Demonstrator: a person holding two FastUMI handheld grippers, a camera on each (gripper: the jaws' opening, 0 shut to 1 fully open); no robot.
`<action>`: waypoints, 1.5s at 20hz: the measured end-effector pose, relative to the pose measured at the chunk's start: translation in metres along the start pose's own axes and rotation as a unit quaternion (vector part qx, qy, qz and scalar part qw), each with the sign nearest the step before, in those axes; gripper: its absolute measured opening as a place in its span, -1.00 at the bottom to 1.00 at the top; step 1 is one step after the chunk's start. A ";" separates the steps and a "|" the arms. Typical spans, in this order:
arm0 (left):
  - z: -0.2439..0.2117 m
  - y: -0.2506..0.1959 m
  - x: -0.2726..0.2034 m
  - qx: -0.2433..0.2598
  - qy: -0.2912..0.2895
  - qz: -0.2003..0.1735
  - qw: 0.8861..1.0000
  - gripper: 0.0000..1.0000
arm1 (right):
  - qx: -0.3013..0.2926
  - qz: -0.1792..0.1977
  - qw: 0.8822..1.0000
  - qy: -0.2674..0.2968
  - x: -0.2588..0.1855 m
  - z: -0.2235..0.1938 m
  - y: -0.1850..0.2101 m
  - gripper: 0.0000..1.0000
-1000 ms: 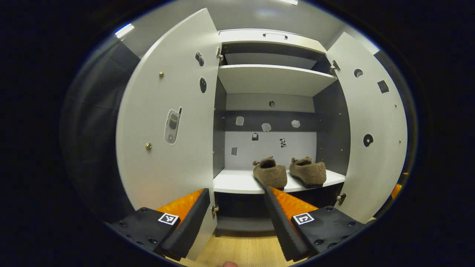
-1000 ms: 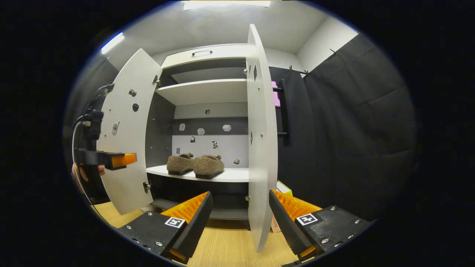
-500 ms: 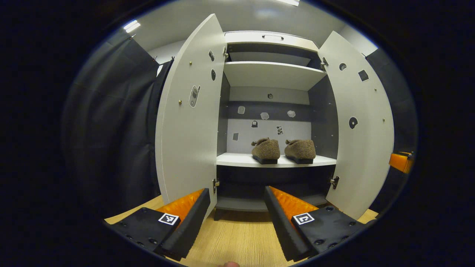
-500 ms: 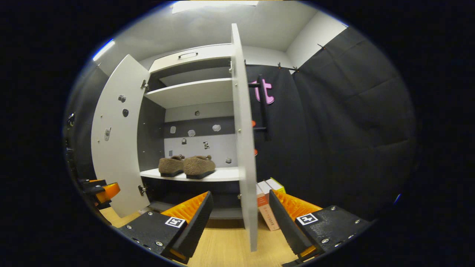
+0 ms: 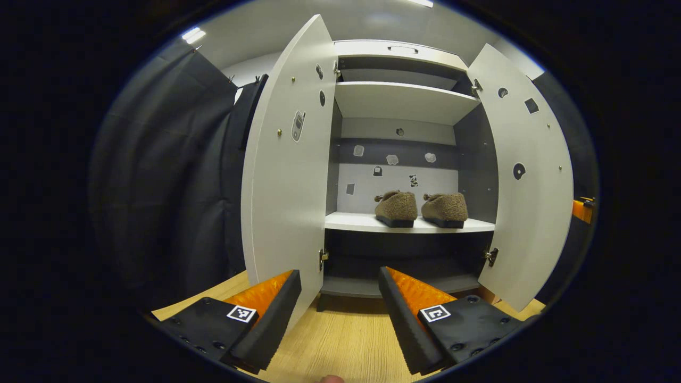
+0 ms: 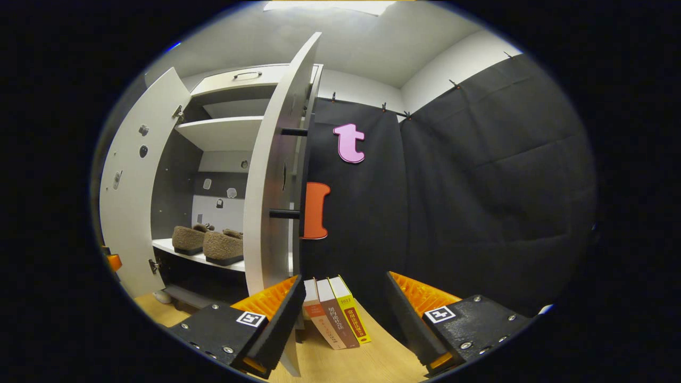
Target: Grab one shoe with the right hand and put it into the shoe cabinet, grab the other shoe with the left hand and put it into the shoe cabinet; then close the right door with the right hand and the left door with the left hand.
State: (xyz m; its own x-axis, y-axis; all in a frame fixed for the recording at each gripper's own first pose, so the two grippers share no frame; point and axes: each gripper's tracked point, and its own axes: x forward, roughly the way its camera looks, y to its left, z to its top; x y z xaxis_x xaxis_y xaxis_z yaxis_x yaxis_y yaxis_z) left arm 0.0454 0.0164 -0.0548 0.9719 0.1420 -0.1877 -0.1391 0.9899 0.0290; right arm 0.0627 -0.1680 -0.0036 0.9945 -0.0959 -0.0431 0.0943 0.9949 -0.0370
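Two brown fuzzy shoes (image 5: 396, 206) (image 5: 446, 207) stand side by side on the white middle shelf (image 5: 362, 222) of the shoe cabinet. Both doors are open: the left door (image 5: 287, 186) and the right door (image 5: 526, 186). My left gripper (image 5: 340, 314) is open and holds nothing, low over the floor in front of the cabinet, near the left door's free edge. My right gripper (image 6: 340, 319) is open and holds nothing, at the outer side of the right door (image 6: 271, 202), whose black handle (image 6: 302, 175) faces it. The shoes (image 6: 186, 239) (image 6: 223, 247) show past that door.
Three books (image 6: 335, 314) lean on the wooden floor (image 5: 340, 346) just right of the cabinet, ahead of my right gripper. Black cloth walls close in on both sides. An upper shelf (image 5: 399, 101) is bare. An orange part of the other gripper (image 5: 582, 208) shows past the right door.
My right gripper has swung right, round the right door's edge to its outer, handle side. My left gripper drew back and lower from the shelf. Both stayed open; the shoes did not move.
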 end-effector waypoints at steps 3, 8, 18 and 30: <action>0.003 0.001 -0.004 0.006 -0.007 0.000 1.000 0.92 | 0.000 0.002 1.000 -0.004 0.003 0.002 0.001 0.84; 0.002 0.006 -0.007 0.003 -0.003 0.003 1.000 0.92 | 0.026 0.035 0.999 0.010 0.001 0.001 0.024 0.80; 0.009 0.008 -0.012 0.010 -0.009 -0.007 1.000 0.92 | 0.024 0.124 0.992 0.001 -0.004 0.009 0.115 0.80; 0.006 0.011 -0.016 0.012 -0.004 -0.013 1.000 0.92 | 0.042 0.170 0.985 -0.001 0.025 0.002 0.190 0.94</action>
State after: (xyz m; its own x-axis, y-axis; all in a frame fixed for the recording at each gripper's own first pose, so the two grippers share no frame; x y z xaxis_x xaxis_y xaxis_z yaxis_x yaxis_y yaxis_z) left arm 0.0292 0.0248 -0.0455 0.9766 0.1155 -0.1812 -0.1087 0.9929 0.0474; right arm 0.1058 0.0190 -0.0092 0.9692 0.2433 -0.0372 -0.2408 0.9686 0.0616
